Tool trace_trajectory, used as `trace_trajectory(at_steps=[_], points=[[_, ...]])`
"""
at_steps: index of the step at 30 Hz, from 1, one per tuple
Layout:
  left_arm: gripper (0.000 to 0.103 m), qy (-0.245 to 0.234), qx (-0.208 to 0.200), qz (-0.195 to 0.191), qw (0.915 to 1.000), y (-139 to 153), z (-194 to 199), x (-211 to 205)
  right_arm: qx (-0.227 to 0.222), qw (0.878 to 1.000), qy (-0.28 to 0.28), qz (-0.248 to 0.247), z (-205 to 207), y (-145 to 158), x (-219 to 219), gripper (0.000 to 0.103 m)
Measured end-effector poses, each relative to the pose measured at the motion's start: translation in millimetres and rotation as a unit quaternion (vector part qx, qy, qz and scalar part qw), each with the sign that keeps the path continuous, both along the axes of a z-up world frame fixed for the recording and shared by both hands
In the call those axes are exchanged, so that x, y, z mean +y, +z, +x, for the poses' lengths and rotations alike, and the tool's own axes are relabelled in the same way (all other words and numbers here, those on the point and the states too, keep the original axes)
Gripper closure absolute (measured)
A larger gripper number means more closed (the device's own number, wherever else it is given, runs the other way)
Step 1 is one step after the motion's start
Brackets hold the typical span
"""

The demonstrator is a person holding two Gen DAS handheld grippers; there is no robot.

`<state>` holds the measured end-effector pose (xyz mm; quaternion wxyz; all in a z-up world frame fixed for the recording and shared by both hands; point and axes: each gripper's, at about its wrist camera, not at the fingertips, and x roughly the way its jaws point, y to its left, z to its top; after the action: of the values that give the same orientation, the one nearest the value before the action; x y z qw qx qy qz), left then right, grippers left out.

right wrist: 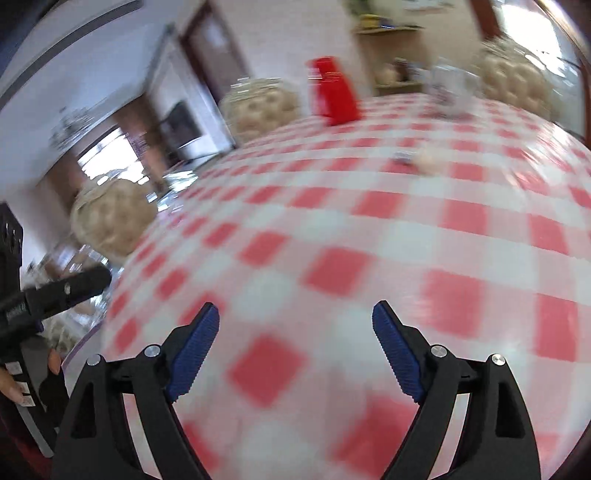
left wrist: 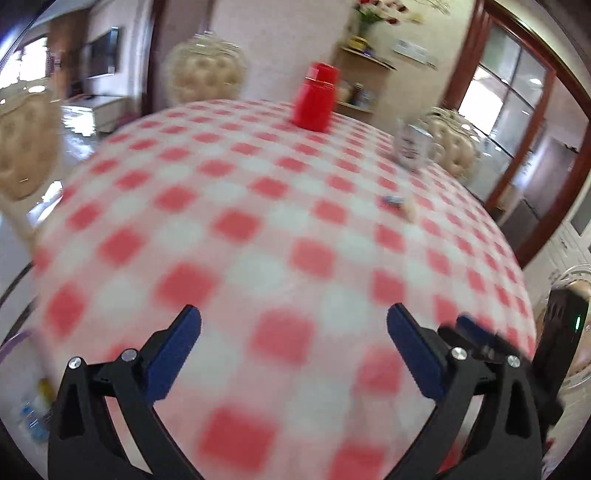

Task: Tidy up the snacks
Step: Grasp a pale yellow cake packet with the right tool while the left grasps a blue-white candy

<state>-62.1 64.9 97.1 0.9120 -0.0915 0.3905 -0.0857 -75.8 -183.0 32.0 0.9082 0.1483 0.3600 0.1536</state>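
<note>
Both the left tongs (left wrist: 293, 323) and right tongs (right wrist: 295, 319) gape empty over the desk (left wrist: 258, 229), while the small, blurred, probably wrapped snack (left wrist: 397, 203) lies far ahead, upper right of centre, nearer neither

You face a round bench (left wrist: 258, 229) under a red-and-white checked cloth (right wrist: 369, 229), blurred in both views. Cream button-tufted chairs (left wrist: 205, 74) ring its far and left edges; you find another (left wrist: 452, 144) at the right edge. Behind them a pale pink wall (left wrist: 273, 40) carries a wooden corner shelf (left wrist: 364, 61) with a vase of red and white flowers (left wrist: 373, 13) above it. To your right, a dark wood frame (left wrist: 546, 122) holds glazed panes (left wrist: 509, 96) bright with daylight. To your left, a dark flat screen (left wrist: 103, 53) hangs on the wall above a low white cabinet (left wrist: 96, 107); the floor (left wrist: 74, 147) there is glossy.
</note>
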Motion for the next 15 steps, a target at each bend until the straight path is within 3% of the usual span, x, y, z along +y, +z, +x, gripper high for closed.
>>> trace_trajectory(at_steps=[3, 8, 12, 15], points=[[0.002, -0.007, -0.029, -0.032, 0.999, -12.7, 59.8, -53.2, 0.022, 0.998, -0.052, 0.023, 24.5, -11.2, -47.0, 0.02], [0.002, 0.052, -0.065, -0.098, 0.9917, -33.2, 140.5, -97.8, 0.037, 0.993, -0.102, 0.051, 63.7, -18.8, -95.3, 0.02], [0.002, 0.102, -0.073, -0.139, 0.9823, -46.8, 176.5, -96.1, 0.044, 0.989, -0.124, 0.067, 106.8, -23.4, -114.7, 0.02], [0.002, 0.107, -0.097, -0.128, 0.9811, -51.2, 178.7, -86.3, 0.049, 0.988, -0.133, 0.064, 152.2, -22.6, -114.1, 0.02]])
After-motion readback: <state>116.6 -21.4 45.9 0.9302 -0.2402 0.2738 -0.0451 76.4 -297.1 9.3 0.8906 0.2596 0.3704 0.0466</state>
